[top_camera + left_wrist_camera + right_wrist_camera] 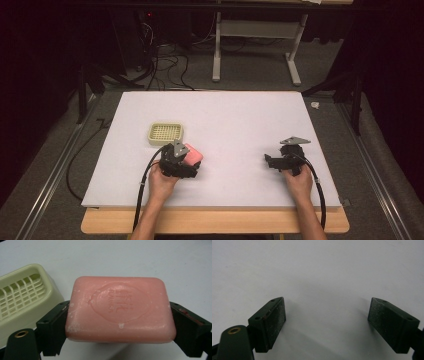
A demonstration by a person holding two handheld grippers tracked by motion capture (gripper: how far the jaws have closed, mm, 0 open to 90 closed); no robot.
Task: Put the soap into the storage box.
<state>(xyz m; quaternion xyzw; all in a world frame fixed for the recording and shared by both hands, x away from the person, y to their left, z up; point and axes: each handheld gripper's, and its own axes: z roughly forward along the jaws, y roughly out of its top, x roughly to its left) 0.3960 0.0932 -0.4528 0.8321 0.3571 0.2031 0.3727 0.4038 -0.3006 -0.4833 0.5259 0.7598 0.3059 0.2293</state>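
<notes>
A pink bar of soap [120, 310] is clamped between the two jaws of my left gripper [187, 162], which is shut on it just above the white board. From above, the soap [194, 154] pokes out to the right of the gripper. A cream soap dish [166, 133] with a grid insert stands a little behind and left of it, and the same dish [22, 300] fills the left of the left gripper view. My right gripper [272, 161] rests at the right of the board, its jaws wide apart over bare white surface [327, 312].
The white board [225, 120] lies on a wooden table [215, 222]. Cables trail from both grippers off the front edge. Beyond the board are a grey floor, dark stands and the legs of a white frame [216, 55].
</notes>
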